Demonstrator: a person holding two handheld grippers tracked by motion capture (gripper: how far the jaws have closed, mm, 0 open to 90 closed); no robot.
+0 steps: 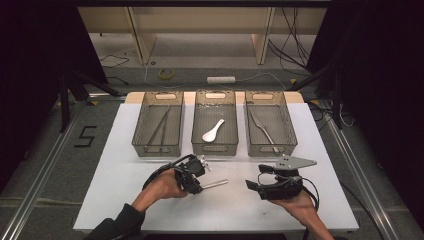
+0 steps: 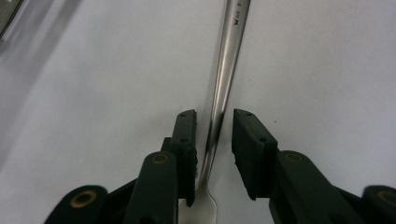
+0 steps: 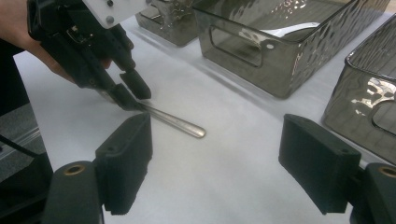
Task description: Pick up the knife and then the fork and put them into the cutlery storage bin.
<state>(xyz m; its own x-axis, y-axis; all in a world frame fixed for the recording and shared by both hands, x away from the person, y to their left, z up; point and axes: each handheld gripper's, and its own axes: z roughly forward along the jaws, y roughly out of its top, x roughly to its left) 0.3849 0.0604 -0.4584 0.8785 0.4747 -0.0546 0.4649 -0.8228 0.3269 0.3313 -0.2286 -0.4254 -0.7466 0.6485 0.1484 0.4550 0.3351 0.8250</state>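
Your left tongs (image 2: pixel 214 130) straddle the metal utensil's handle (image 2: pixel 223 88) on the surface (image 2: pixel 93 93), pads not quite gripping. Right tongs (image 3: pixel 215 158) wide open, holding nothing.

The metal utensil's (image 2: pixel 223 88) handle runs off the top edge in the left gripper view, its head end hidden beneath the left gripper (image 2: pixel 214 140), so its type stays unclear.

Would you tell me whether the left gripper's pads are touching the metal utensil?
Cannot tell: in the left gripper view the utensil sits between the pads, no gap or contact plain.
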